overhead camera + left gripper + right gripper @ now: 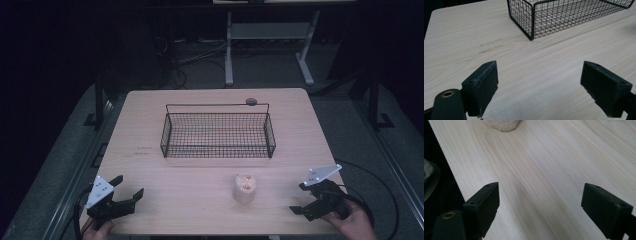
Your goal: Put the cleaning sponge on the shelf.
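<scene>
1. Two tools are in play, and neither has hold of anything. The right hand-held gripper [303, 198] sits at the near right corner of the bench [150, 200], its jaws spread wide with bare wood between them in the right gripper view. It is the one nearest the small pale, rough-textured object [244, 188].
2. The left hand-held gripper [131, 190] is likewise wide open and empty. It lies at the near left corner, well apart from the pale object, with its jaws angled toward the middle of the bench.
3. The pale object stands upright on the bench, on the near side of the wire basket [218, 134] and slightly to the basket's right-of-centre. It is untouched. Its base edge shows at the top of the right gripper view [503, 125], ahead of the open jaws and off to their left.
4. The wire basket sits beyond the pale object at the middle of the bench and looks empty. One corner of it [531, 20] appears in the left gripper view.
5. Judged from this layout, the work looks like placing the pale object into the basket, and it has not begun: no approach, grasp, lift or drop is done.
6. Pose: both hands rest low at the near edge, each tool held close to the surface, pointing inward and forward.
</scene>
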### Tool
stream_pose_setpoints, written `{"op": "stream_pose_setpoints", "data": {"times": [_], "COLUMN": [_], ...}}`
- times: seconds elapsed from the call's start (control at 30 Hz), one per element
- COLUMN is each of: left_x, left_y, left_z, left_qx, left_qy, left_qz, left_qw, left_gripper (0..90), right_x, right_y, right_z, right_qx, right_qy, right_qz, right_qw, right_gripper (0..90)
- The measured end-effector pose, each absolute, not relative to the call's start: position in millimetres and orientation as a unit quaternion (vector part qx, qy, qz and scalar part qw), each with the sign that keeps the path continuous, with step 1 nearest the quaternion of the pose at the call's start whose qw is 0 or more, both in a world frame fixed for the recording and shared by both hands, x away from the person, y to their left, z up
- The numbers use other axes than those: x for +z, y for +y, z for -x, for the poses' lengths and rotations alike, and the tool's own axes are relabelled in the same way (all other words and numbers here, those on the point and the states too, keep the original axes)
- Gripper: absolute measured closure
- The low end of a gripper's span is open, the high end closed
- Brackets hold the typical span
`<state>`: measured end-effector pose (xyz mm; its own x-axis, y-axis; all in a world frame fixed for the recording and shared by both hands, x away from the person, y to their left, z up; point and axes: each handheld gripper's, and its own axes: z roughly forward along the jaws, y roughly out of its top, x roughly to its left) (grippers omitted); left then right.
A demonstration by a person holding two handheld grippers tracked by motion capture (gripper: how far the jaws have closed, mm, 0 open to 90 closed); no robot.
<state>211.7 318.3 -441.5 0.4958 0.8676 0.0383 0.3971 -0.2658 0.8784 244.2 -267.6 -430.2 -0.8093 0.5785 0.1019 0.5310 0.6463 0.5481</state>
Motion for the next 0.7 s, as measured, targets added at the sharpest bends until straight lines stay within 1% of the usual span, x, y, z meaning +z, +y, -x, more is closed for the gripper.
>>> {"op": "stream_pose_setpoints", "data": {"times": [0.3, 0.7], "left_x": [-440.9, -439.2], "left_y": [315.2, 317.0], "left_z": [-212.0, -210.8], "left_qx": [0.268, 0.271], "left_qy": [0.416, 0.419], "left_qz": [-0.753, -0.746], "left_qw": [0.434, 0.441], "left_gripper": [13.8, 13.8], "right_x": [-420.4, -403.4], "right_y": [-259.4, -228.3], "right_z": [-245.6, -255.6], "right_qx": [0.285, 0.273], "right_qy": [0.914, 0.928], "right_qz": [-0.287, -0.252], "right_qw": [0.040, 0.043], "right_gripper": [14.5, 14.5]}}
